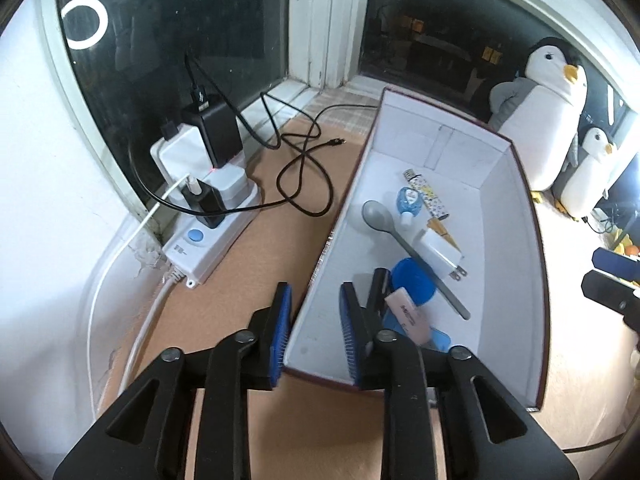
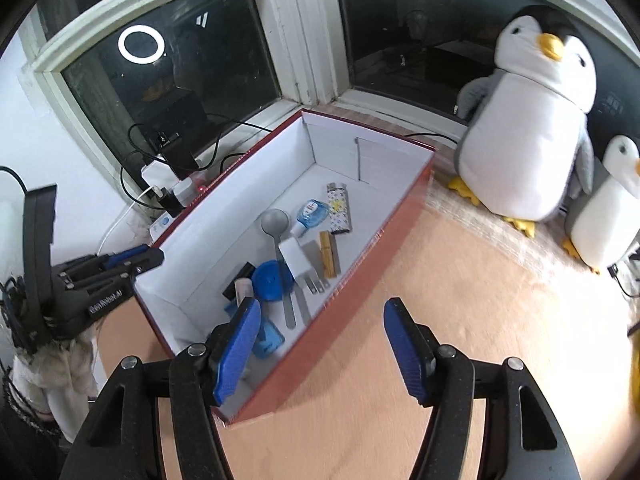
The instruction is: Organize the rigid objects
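An open red box with white inside (image 1: 508,216) (image 2: 360,248) stands on the tan table. It holds a grey spoon (image 1: 378,216) (image 2: 276,224), a white charger plug (image 1: 438,254) (image 2: 294,258), a blue round lid (image 1: 414,284) (image 2: 270,278), a pink eraser (image 1: 408,314), a patterned lighter (image 1: 426,196) (image 2: 338,208), a blue correction tape (image 1: 408,202) (image 2: 312,210) and a wooden clothespin (image 2: 326,254). My left gripper (image 1: 316,336) is open, its jaws astride the box's left wall near the front corner. My right gripper (image 2: 320,352) is open and empty, astride the box's right wall.
A white power strip (image 1: 208,236) with chargers and black cables (image 1: 304,164) lies left of the box by the window. Two plush penguins (image 2: 528,120) stand at the right. The left gripper shows in the right wrist view (image 2: 80,284).
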Demonstrator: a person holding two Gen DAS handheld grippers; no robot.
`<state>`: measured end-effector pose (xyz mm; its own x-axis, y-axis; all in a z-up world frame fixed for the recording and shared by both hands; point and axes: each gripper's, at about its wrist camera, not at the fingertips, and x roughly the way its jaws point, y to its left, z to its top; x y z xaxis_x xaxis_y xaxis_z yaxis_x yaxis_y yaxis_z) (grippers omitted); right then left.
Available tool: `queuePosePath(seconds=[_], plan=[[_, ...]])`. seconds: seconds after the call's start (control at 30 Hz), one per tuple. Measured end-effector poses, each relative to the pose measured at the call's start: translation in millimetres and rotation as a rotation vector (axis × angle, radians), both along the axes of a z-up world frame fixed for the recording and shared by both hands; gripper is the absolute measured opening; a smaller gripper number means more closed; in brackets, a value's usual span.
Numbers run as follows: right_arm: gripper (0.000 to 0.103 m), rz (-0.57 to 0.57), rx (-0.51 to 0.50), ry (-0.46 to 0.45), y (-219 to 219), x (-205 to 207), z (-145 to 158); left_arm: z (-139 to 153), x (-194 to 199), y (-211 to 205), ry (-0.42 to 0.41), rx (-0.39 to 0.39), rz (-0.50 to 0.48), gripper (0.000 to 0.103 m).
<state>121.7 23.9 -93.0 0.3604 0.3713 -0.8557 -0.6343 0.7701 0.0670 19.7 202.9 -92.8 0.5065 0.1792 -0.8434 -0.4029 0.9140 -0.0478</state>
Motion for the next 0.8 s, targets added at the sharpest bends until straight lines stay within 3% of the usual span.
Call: queuePosePath(seconds=[0.17, 0.23, 0.33, 0.63, 0.8], plan=[[0.066, -0.040, 0.015, -0.014, -27, -19, 2, 13, -13, -23, -0.027, -0.009, -0.041, 0.036], [0.068, -0.056, 0.022, -0.018, -36, -25, 4, 19, -19, -38, -0.038, -0.010, -0.063, 0.050], [0.071, -0.080, 0.027, -0.043, -52, -38, 9, 28, -28, -57, -0.063, 0.002, -0.091, 0.062], [0.078, -0.176, 0.056, -0.111, -95, -70, 28, 50, -51, -96, -0.113, 0.015, -0.139, 0.075], [0.079, -0.210, 0.065, -0.139, -114, -86, 36, 56, -64, -108, -0.111, 0.050, -0.138, 0.076]])
